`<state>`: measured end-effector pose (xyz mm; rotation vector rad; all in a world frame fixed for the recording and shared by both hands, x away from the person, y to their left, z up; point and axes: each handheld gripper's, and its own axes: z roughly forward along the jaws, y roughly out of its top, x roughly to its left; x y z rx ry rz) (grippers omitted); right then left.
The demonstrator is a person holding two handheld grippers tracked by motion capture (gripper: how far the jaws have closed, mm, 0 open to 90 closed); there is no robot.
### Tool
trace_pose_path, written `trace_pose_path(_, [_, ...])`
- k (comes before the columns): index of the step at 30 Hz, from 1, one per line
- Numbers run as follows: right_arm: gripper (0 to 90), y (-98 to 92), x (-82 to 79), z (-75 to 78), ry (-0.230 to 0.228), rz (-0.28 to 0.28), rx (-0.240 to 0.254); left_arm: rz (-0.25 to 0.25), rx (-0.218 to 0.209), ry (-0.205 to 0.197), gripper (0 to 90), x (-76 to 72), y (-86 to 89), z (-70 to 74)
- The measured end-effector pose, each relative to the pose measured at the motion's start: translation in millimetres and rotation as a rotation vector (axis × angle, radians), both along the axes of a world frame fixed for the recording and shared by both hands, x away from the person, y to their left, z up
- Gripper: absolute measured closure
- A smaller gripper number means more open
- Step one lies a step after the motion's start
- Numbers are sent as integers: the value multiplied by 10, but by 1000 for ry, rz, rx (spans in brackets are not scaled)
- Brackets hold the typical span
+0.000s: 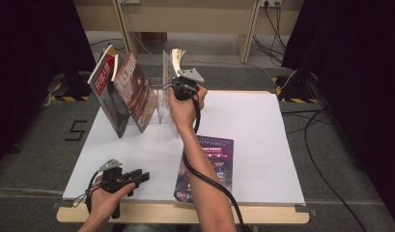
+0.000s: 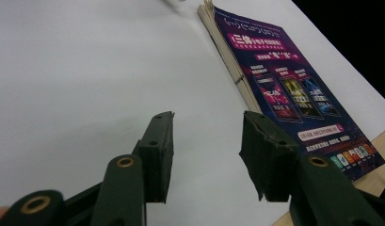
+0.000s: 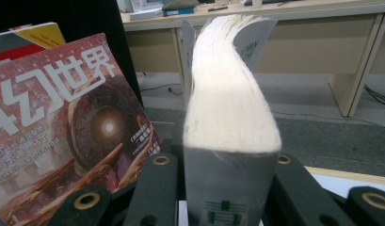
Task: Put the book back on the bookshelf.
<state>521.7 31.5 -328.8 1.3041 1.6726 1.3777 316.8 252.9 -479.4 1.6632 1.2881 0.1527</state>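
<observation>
A thick book (image 3: pixel 231 141) is clamped between the jaws of the right gripper (image 1: pixel 178 79), held upright at the far edge of the table (image 1: pixel 262 125), just right of the leaning magazines. Its page block is cream, fanned and curved at the top; a pale cover with green print is seen at its lower edge in the right gripper view. Whether its bottom touches the table cannot be told.

Counted: one held book; two magazines (image 1: pixel 122 92) leaning against each other near the far left corner, the nearer one red-brown with large white characters (image 3: pixel 63 117); one purple booklet (image 1: pixel 209 166) lying flat near the front edge, middle; a clear stand (image 1: pixel 162 94) by the held book, barely made out. Two grippers.

The right arm is stretched forward from the front edge across the purple booklet, hand wrapped round the gripper body, cable trailing back along the forearm. The left gripper (image 1: pixel 137 178) is held low at the front left corner, pointed right toward the booklet, jaws apart with nothing between them, above bare white table (image 2: pixel 86 70). The left hand (image 1: pixel 105 195) is closed round its handle.
</observation>
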Motion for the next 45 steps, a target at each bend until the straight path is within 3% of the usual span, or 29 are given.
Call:
trace_pose_path(9, [746,72,-77,9,-35,-42,-25,-3,2,2,534,-4,6,-4])
trace_pose_path(13, [746,64,-80,40,-52,-46,-15,-4,1,2,534,-5,3,-3])
trace_pose_path(19, [746,57,17,50,-50,-47,2,-8,2,-2,534,-3,1,-2])
trace_pose_path(27, [745,100,106,-56,-47,-48,-3,-6,2,0,535,-5,15,-4])
trace_pose_path(45, [682,37,62,-161,-56,-42,-25,-14,6,-3,534,-17,-17,-17])
